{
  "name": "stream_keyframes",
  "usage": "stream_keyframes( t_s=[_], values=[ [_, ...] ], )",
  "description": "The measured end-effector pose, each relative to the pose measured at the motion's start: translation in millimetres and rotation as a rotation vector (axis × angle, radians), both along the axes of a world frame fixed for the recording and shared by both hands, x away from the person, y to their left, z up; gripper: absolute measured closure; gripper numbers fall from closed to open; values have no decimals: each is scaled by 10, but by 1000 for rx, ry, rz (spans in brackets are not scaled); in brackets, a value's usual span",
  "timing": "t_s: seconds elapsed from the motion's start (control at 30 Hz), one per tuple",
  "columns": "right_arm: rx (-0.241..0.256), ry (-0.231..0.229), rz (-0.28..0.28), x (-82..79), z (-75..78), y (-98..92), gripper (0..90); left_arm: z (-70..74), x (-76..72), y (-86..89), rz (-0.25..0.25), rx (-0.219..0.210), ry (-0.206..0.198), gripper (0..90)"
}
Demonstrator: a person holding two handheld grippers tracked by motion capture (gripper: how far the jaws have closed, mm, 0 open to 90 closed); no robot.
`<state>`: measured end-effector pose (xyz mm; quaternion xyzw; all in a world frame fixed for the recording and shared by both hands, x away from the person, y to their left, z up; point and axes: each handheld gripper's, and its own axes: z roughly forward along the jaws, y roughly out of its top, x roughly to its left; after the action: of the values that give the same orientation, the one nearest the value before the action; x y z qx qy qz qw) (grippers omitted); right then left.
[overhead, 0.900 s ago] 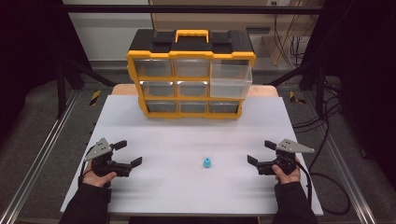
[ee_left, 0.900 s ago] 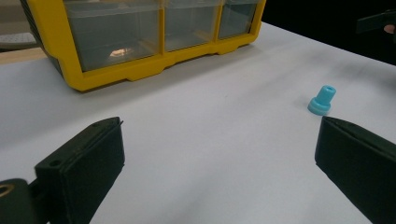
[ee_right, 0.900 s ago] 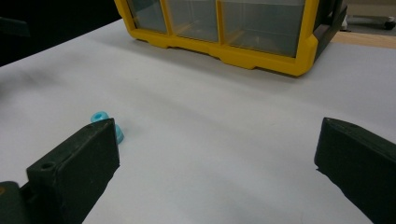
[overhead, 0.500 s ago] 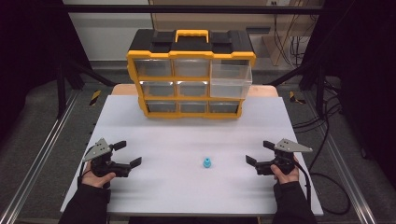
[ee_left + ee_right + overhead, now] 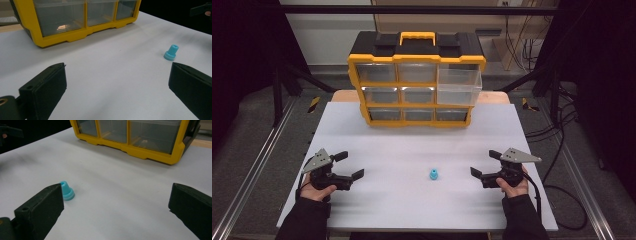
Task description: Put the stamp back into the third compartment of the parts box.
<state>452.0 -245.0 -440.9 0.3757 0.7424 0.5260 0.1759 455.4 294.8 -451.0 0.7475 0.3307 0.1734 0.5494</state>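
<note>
Since we've got both the left gripper (image 5: pixel 346 166) and right gripper (image 5: pixel 484 164) spread wide, nothing held, flanking the small blue plastic cap (image 5: pixel 433 174), that pulled-out clear drawer (image 5: pixel 459 86) looks like its destination.

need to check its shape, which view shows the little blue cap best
The left gripper view: the blue cap stands unobstructed, showing its flared base and open top. In the right gripper view a jaw hides part of its base. The high view shows it tiny.

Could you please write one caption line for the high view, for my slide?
Two open hand-held tools, left tool and right tool, flank a small blue cap on a white table before a yellow drawer organizer.
</note>
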Motion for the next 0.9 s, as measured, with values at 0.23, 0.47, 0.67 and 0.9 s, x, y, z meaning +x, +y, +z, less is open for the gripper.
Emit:
stream_keyframes(
  t_s=[0.23,0.47,0.67,0.9],
  values=[
    [-12,5,14,0,12,76,4,-4,2,-3,0,2,1,13],
    [-19,7,28,0,16,137,4,-1,1,3,4,2,-1,13],
    [-20,10,32,2,16,179,4,0,0,6,6,3,-2,14],
    [-27,12,40,9,27,241,4,-1,1,8,7,3,-1,14]
  ],
)
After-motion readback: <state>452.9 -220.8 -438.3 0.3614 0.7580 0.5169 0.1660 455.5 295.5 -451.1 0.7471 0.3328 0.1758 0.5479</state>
